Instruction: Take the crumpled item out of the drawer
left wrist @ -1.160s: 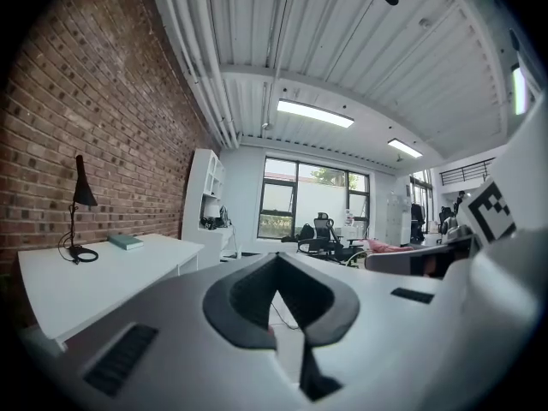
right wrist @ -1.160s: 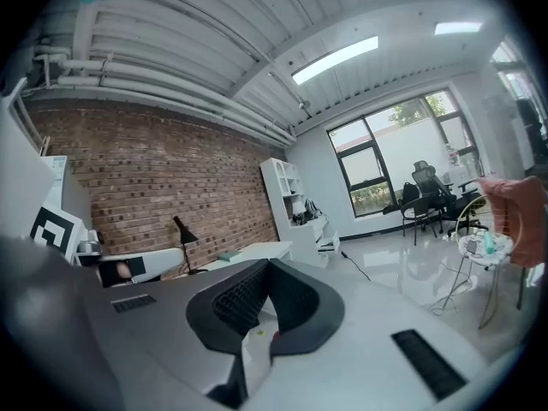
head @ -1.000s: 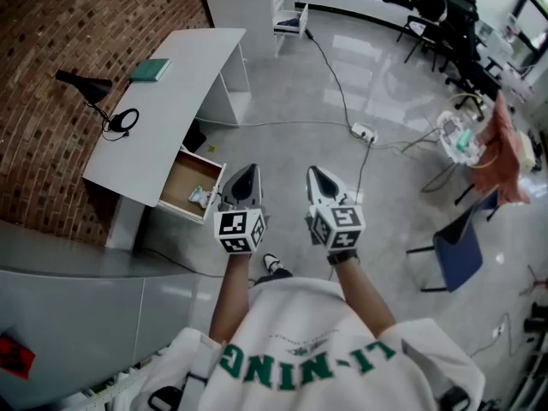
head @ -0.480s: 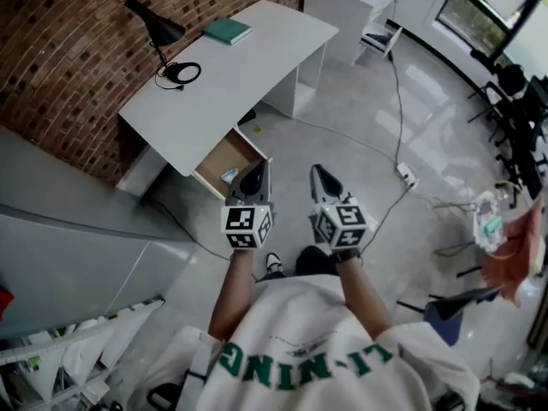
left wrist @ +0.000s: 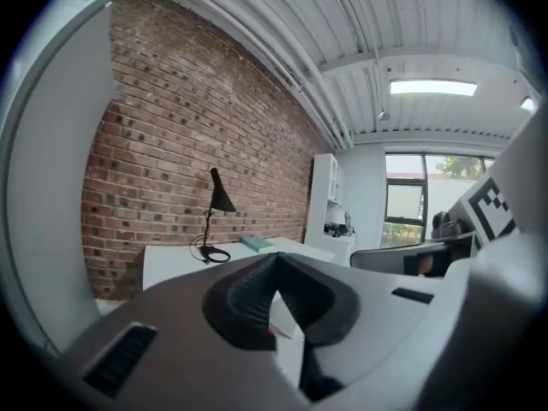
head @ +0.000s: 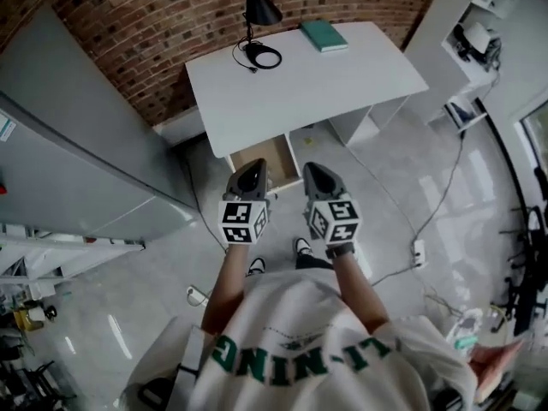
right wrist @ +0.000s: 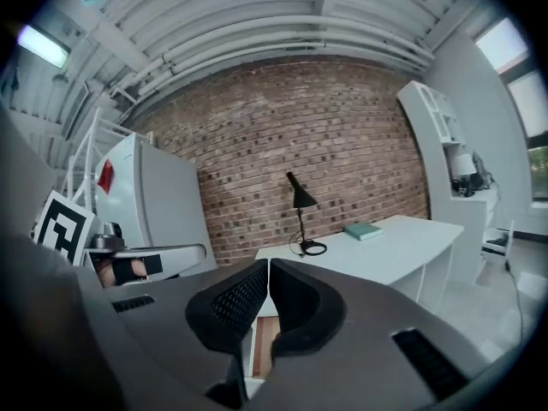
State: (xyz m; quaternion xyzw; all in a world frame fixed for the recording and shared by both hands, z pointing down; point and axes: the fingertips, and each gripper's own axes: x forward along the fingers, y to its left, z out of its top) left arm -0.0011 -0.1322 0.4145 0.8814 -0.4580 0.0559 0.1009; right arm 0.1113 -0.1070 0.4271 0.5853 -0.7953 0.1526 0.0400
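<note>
The white desk [head: 325, 84] stands against the brick wall, and its wooden drawer [head: 267, 156] is pulled open under the front edge. No crumpled item shows in the drawer; my left gripper covers part of the inside. Both grippers hover side by side in the air just short of the drawer. The left gripper [head: 251, 169] is shut and empty, its jaws meeting at the tip [left wrist: 276, 260]. The right gripper [head: 310, 169] is also shut with nothing in it [right wrist: 267, 264]. A strip of the drawer's wood [right wrist: 261, 339] shows below the right jaws.
On the desk are a black lamp [head: 257, 5] with a coiled cord and a teal book [head: 324, 35]. A grey cabinet [head: 77, 144] stands at the left, white shelves [head: 479, 41] at the right. A power strip [head: 419, 253] and cable lie on the glossy floor.
The view has swung round to face the desk, which moved from upper left to top centre. Both grippers stay shut and level, now just in front of the open drawer.
</note>
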